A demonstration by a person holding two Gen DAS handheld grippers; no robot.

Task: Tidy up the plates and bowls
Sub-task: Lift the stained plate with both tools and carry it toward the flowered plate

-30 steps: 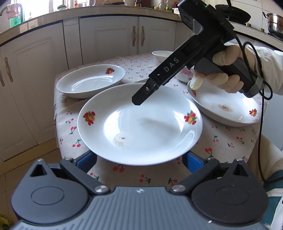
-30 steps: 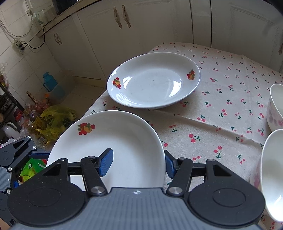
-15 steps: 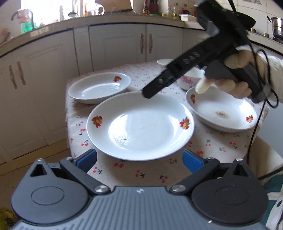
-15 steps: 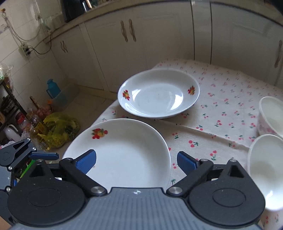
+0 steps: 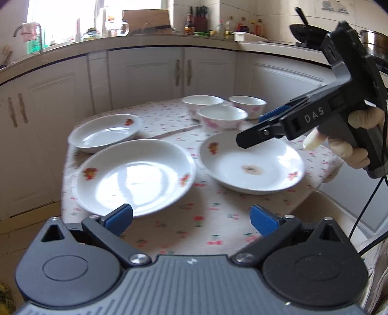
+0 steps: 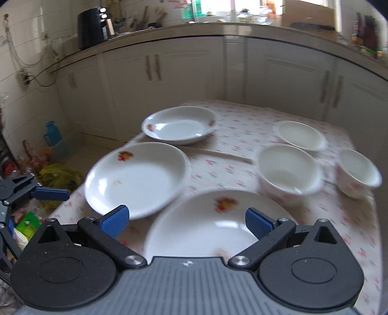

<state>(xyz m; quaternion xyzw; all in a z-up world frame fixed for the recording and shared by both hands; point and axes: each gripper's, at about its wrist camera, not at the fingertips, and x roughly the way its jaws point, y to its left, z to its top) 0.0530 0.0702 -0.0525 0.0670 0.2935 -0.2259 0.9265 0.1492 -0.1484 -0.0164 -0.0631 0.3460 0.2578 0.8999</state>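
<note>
Now both grippers' fingers (image 6: 114, 221) stand spread, the right having just released the plate (image 6: 137, 178).

White cabinets (image 5: 150, 72) under a curved countertop (image 6: 169, 31), bright window (image 5: 63, 17), tiled wall (image 6: 29, 38), cherry-print tablecloth (image 5: 194, 218)

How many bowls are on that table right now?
3, all unstacked at the far right of the tablecloth: a front bowl, a right bowl beside it, and a back bowl behind. Nothing seems to hide another.
</note>
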